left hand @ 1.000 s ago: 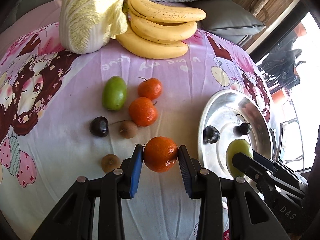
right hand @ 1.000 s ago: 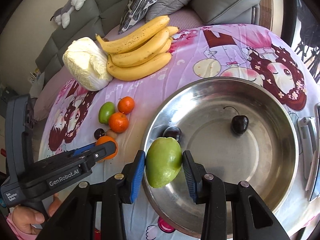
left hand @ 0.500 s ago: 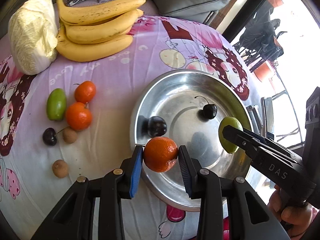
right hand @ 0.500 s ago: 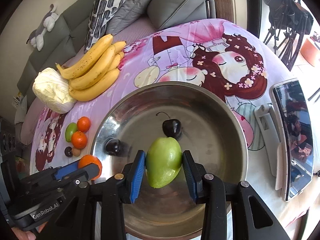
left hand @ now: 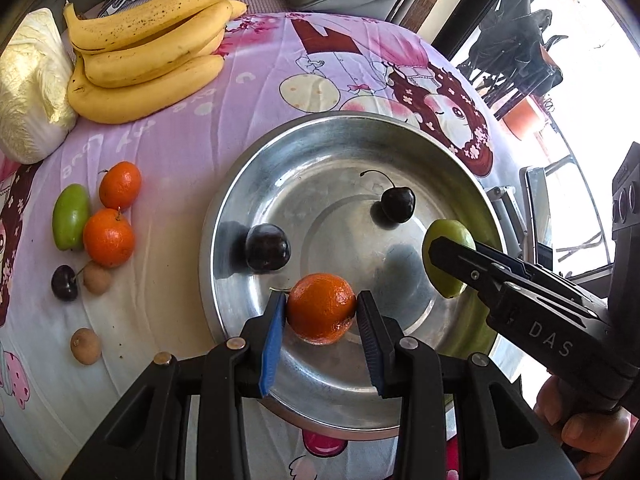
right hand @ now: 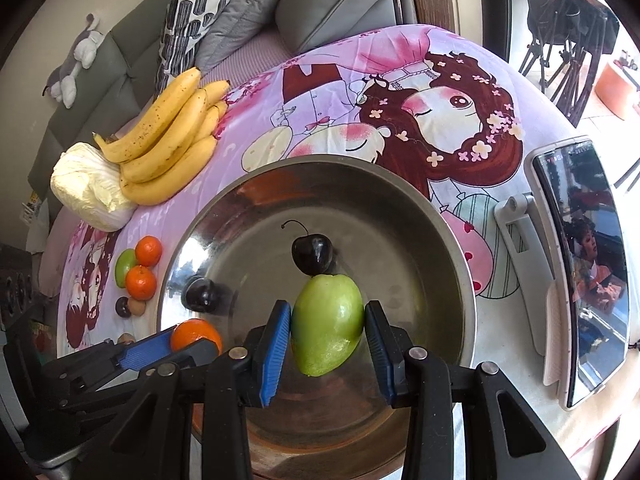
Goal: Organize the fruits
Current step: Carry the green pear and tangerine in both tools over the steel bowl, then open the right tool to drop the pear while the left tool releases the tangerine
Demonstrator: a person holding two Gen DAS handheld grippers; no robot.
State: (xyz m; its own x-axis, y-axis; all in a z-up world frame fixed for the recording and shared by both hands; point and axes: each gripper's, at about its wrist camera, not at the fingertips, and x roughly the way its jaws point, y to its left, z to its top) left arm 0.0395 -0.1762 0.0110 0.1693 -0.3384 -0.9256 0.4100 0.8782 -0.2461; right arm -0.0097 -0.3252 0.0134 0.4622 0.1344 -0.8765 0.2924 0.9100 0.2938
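In the left wrist view, a pale cabbage (left hand: 30,88) and a bunch of bananas (left hand: 148,44) fill the upper left of the frame on a pink cartoon-print tablecloth (left hand: 260,60). Below them, at the left edge, lie a green fruit (left hand: 70,216), two loose oranges (left hand: 108,236), a dark cherry (left hand: 64,283) and two small brown fruits (left hand: 85,345), all outside the steel bowl (left hand: 224,216) at centre. Inside the bowl sit a dark plum (left hand: 267,247) and a stemmed cherry (left hand: 397,204). At lower centre the left gripper (left hand: 322,320) pinches an orange (left hand: 321,307) between its pads, over the bowl's near side. At right the right gripper (left hand: 450,258), in a person's hand (left hand: 580,432), holds a green mango-shaped fruit (left hand: 444,276) above the bowl's right part.

In the right wrist view, the right gripper (right hand: 328,332) clamps that green fruit (right hand: 327,322) at lower centre over the bowl (right hand: 440,220), just below the stemmed cherry (right hand: 312,254). A phone on a stand (right hand: 580,264) stands at the right edge.
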